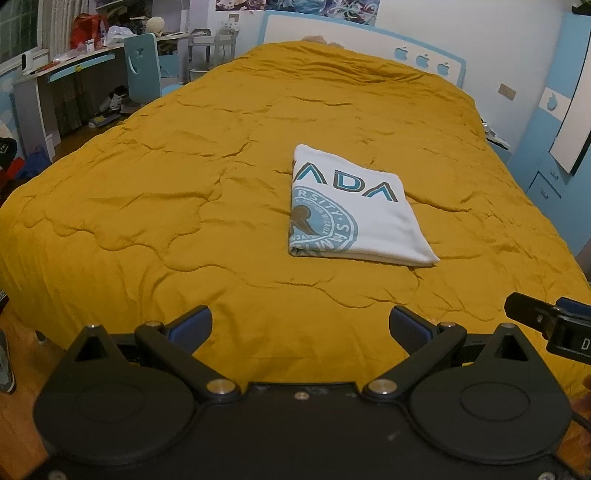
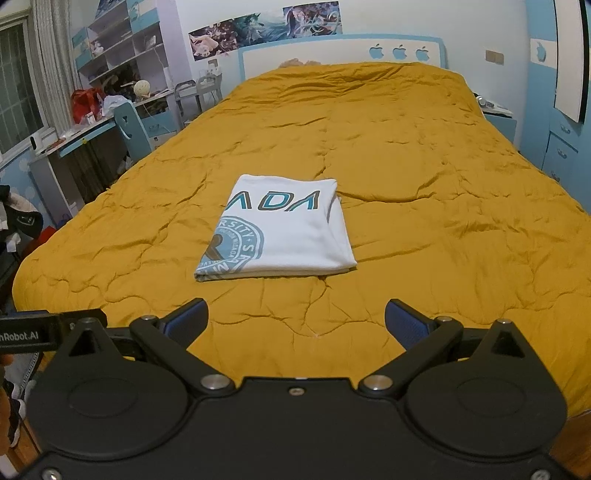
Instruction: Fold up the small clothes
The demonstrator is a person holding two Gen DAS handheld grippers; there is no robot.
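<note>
A: Where's the shirt?

B: The white T-shirt point(image 1: 354, 210) point(image 2: 280, 232) lies folded into a flat rectangle near the middle of the mustard quilt point(image 1: 184, 206) point(image 2: 424, 206), teal print facing up.

A: And the grippers?

B: Both sit over the quilt's near edge, well short of the shirt. The left gripper point(image 1: 301, 328) has its jaws spread wide, holding nothing; the right gripper point(image 2: 295, 323) is the same.

A: Beyond the quilt?

B: A white-and-blue headboard point(image 1: 351, 33) point(image 2: 332, 55) at the far end.

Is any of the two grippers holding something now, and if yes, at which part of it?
Nothing is held. The left gripper and right gripper are both open and empty; the folded white shirt lies apart on the yellow bedspread.
</note>
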